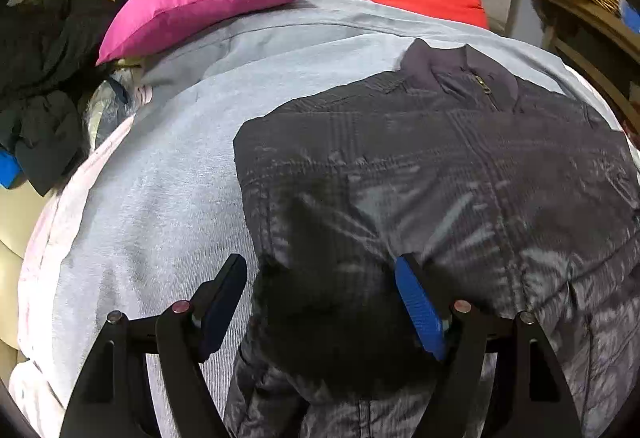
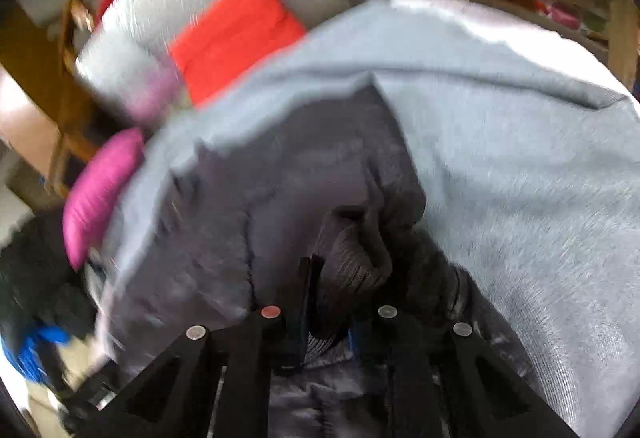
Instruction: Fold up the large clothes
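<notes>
The dark jacket [image 1: 440, 174] lies spread on a grey sheet [image 1: 168, 174], bare sheet showing along its left edge up to the pink pillow [image 1: 200, 2], while the left tool [image 1: 320, 278] hangs open over its lower part and the right tool [image 2: 332, 302] is clamped on its ribbed cuff [image 2: 352, 266].

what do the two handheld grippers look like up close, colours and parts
Left gripper: black angular plastic linkage arms with triangular cutouts, round silver pivot pins, and two flat fingers faced with ribbed blue pads. Right gripper: the same black linkage arms, cutouts and silver pins, one pin looking reddish; only slivers of blue show at its fingers. No cables, markings or sleeves are visible.
</notes>
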`<state>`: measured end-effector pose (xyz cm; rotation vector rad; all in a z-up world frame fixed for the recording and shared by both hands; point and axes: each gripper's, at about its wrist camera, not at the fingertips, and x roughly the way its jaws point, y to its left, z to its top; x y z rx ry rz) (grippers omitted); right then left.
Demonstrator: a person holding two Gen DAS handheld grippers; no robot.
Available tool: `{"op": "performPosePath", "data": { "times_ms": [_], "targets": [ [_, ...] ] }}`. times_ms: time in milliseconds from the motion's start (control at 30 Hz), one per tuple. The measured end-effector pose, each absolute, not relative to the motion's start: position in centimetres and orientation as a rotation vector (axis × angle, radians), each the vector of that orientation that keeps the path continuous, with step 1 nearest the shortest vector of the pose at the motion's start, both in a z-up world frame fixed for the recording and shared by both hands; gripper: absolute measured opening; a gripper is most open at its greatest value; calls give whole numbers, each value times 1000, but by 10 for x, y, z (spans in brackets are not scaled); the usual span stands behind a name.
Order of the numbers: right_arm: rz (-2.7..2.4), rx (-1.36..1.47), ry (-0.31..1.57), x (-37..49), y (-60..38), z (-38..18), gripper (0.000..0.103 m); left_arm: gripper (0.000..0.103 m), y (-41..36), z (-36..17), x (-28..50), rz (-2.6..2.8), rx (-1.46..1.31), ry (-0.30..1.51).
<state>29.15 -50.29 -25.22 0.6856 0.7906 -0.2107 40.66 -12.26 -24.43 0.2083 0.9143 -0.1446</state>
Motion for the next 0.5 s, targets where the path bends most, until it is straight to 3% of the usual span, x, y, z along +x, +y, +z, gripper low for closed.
{"op": "performPosePath", "data": {
  "times_ms": [300,333,433,500],
  "targets": [
    [-201,753,686,259,-531,-219,26,78,-117,-232,402,-130,242,843],
    [-221,748,661,257,-535,-216,32,78,-118,-230,401,-130,247,831],
    [-242,793,589,248,-547,-211,90,78,-121,-225,400,-137,252,805],
    [-250,788,555,249,-549,-208,90,78,-125,-222,398,-135,266,789]
  ]
}}
